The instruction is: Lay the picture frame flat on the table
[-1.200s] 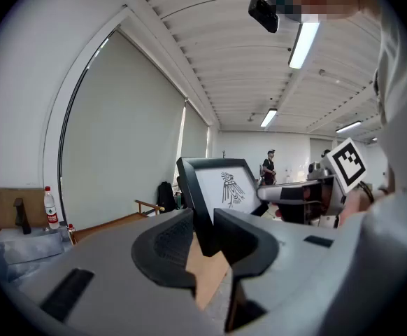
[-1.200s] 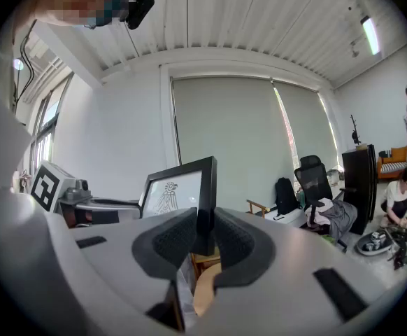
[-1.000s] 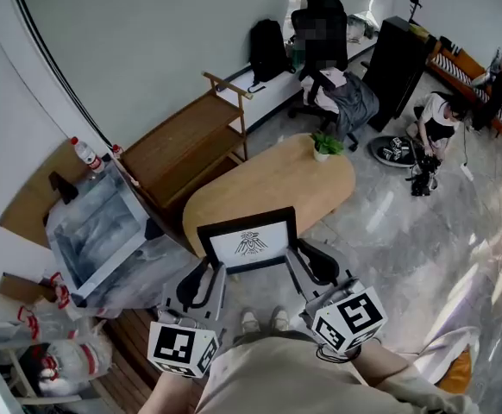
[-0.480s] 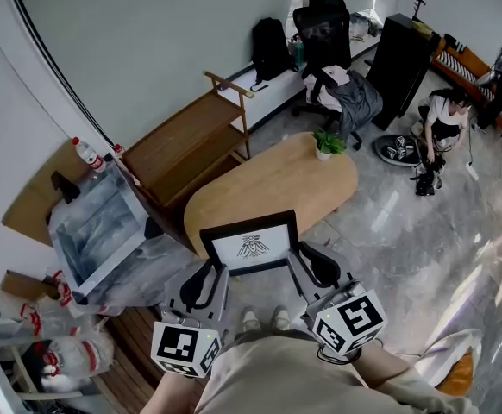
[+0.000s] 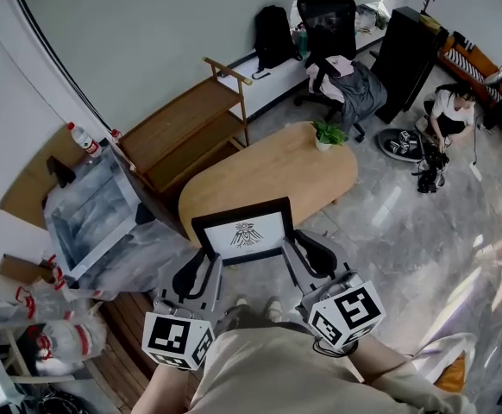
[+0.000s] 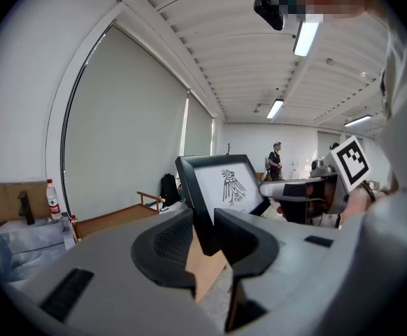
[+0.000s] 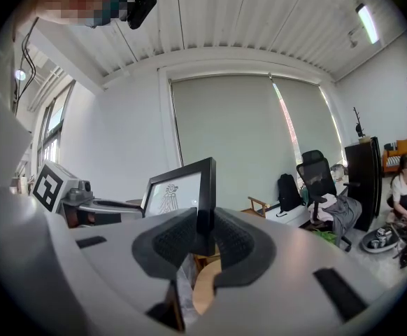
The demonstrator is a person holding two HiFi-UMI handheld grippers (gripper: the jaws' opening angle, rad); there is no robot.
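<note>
the room was an open office with a grey marble floor [image 5: 406, 231]. an oval wooden table [image 5: 268, 175] stood mid-room, bare but for a small potted plant [image 5: 327, 134] at its 1 o'clock end. we held the picture frame [image 5: 244, 234] upright at the table's 6 o'clock end, seemingly clear of the top, its bird print facing us. our left gripper [image 5: 201, 270] pinched the frame's left rail near 8 o'clock. our right gripper [image 5: 307, 255] pinched the right rail near 4 o'clock, and both pairs of jaws were pressed onto the black moulding. we judged the frame light and stiff, yet probably glazed and fragile, with smooth rails that might slip. the low side rails seemed the soundest hold. the broad tabletop offered ample room.
</note>
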